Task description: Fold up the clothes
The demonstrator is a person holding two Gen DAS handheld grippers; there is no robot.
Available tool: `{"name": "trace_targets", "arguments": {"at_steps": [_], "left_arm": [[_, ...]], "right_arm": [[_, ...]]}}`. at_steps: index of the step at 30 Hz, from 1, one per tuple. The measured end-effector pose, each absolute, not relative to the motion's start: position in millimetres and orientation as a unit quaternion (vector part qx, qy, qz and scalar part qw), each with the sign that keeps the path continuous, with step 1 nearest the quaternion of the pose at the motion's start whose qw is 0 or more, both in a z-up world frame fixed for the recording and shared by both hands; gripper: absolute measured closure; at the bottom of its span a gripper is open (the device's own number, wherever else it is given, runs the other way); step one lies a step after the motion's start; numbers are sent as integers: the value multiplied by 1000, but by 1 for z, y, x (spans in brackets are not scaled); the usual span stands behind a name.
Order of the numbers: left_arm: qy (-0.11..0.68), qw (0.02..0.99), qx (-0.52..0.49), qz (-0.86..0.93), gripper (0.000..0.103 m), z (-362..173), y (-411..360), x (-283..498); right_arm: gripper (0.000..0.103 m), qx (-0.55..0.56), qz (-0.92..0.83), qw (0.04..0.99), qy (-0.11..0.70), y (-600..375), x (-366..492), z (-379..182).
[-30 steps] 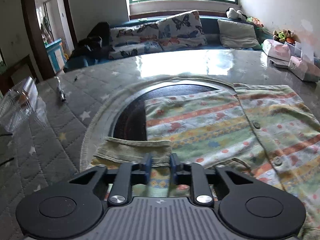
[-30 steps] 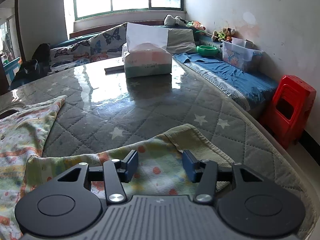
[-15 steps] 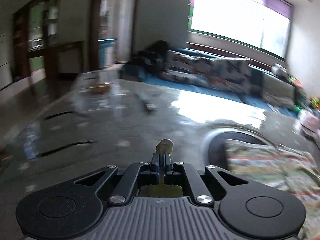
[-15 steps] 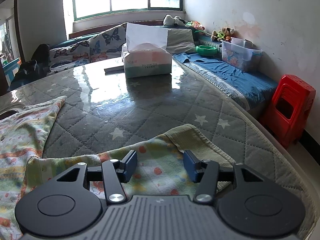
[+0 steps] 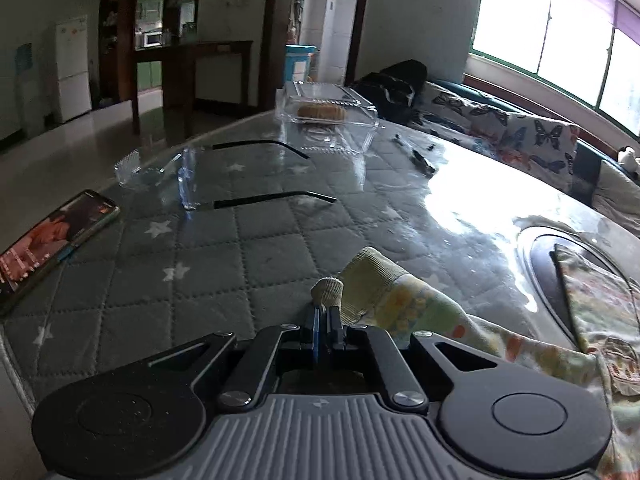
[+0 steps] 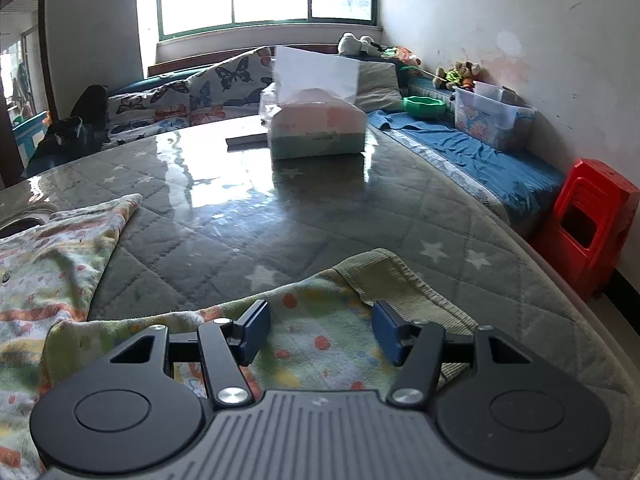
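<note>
The left gripper [image 5: 323, 317] was clenched on the ribbed cuff [image 5: 327, 291] of a patterned baby garment [image 5: 424, 308], a nub of the cuff poking out past the closed jaws. The garment lay on the quilted, star-printed worktop [image 5: 208, 280], trailing from that cuff toward the dark round inset [image 5: 540, 264] in the worktop. Beyond the cuff on the worktop lay a pair of glasses [image 5: 240, 176], with a phone [image 5: 48, 248] at the worktop's near edge and a clear plastic food box [image 5: 328, 116] further off.

The right gripper [image 6: 320, 330] was released, its blue pads spread wide just above the garment's other sleeve [image 6: 320, 320], whose ribbed cuff [image 6: 396, 280] lay flat beside the right pad. I could not tell whether the pads touched the cloth. Past that sleeve on the worktop stood a tissue box [image 6: 318, 128]. A red stool [image 6: 588, 224] stood on the floor off the worktop's edge.
</note>
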State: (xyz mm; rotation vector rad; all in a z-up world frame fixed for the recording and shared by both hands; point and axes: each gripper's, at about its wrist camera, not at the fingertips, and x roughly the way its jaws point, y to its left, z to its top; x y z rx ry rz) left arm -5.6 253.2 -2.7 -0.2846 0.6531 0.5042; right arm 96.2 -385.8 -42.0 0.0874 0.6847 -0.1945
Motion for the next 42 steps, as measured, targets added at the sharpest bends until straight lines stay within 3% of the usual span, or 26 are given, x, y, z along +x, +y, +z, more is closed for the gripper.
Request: {"name": "trace_targets", "arguments": {"at_steps": [4, 8, 25, 36, 42], "left_arm": [[329, 898, -140, 256, 98, -6, 258, -7], [331, 890, -145, 280, 85, -4, 267, -13], [349, 917, -75, 178, 90, -7, 231, 52], [346, 912, -83, 202, 91, -4, 239, 55], [332, 930, -76, 141, 91, 15, 203, 44]], "right_arm": [[42, 43, -91, 935, 339, -378, 98, -41], [42, 44, -89, 935, 342, -383, 88, -40], [39, 49, -98, 932, 346, -384, 86, -40], [35, 48, -91, 934, 341, -383, 88, -37], [34, 43, -96, 936, 335, -386, 81, -33]]}}
